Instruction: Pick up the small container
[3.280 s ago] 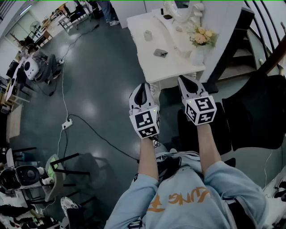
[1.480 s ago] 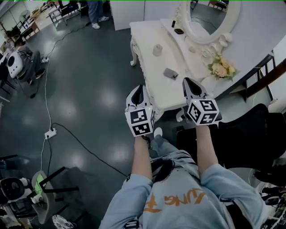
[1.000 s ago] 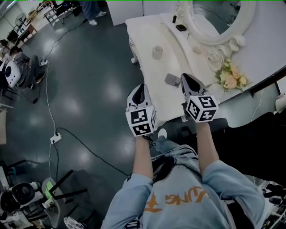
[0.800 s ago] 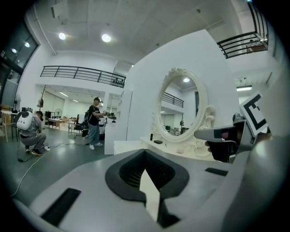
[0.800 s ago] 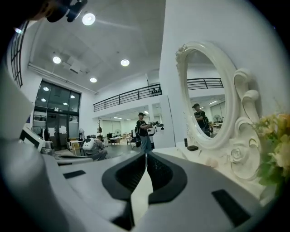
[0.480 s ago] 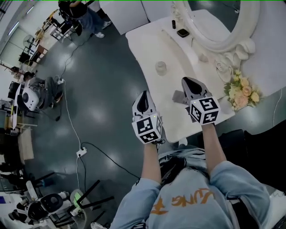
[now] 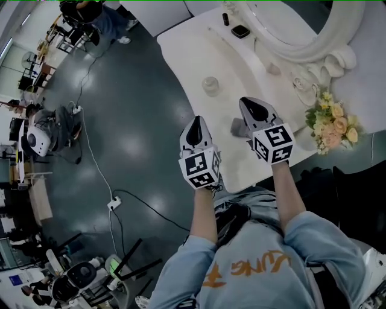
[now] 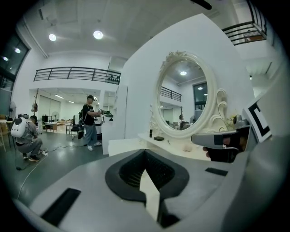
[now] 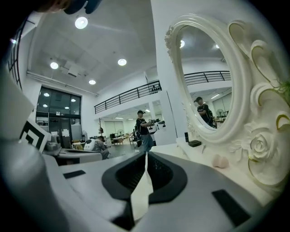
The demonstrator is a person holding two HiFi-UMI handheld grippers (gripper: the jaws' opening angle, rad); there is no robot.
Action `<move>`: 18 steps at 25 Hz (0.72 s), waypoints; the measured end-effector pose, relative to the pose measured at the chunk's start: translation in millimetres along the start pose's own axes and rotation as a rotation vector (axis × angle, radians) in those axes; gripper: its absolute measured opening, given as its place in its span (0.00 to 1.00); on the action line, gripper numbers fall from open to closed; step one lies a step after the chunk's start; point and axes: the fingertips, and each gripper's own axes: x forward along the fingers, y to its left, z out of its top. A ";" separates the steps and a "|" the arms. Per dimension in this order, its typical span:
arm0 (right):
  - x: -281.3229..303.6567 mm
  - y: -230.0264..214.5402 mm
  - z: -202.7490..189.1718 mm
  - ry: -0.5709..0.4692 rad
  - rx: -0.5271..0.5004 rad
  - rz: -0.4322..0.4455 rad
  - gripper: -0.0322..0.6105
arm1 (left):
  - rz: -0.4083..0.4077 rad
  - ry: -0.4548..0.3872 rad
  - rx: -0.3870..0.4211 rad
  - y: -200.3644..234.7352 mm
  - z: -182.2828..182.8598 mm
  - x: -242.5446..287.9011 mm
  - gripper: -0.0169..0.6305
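Observation:
The small container [image 7: 210,86] is a clear glass jar standing on the white dressing table [image 7: 199,48], seen only in the head view. My left gripper [image 7: 193,124] hovers shut and empty at the table's near edge, short of the jar. My right gripper [image 7: 251,107] is over the table to the jar's right, also shut with nothing in it. In the left gripper view the left gripper [image 8: 146,154] points across the tabletop, with the right gripper [image 8: 213,139] beside it. The right gripper [image 9: 146,156] faces along the table beside the mirror. The jar is hidden in both gripper views.
A grey flat object [image 7: 236,127] lies partly under the right gripper. An oval mirror [image 9: 213,77] with an ornate white frame stands at the table's back, flowers [image 7: 332,124] at its right. A black box [image 7: 240,31] and a small bottle [image 7: 225,18] sit far off. A person [image 8: 89,121] stands beyond.
The table has come closer in the head view. Both grippers have moved forward to the table, the right one now over its top beside the grey object. Both jaws stay shut.

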 end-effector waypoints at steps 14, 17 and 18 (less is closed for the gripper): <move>58.9 22.6 -31.9 0.087 -0.031 0.045 0.10 | -0.050 0.094 -0.070 25.2 -38.8 39.4 0.05; 76.1 21.4 -38.4 0.103 -0.038 0.049 0.10 | -0.057 0.100 -0.079 32.7 -43.2 51.8 0.05; 81.0 21.4 -40.3 0.108 -0.038 0.050 0.10 | -0.058 0.104 -0.085 35.8 -45.1 55.2 0.06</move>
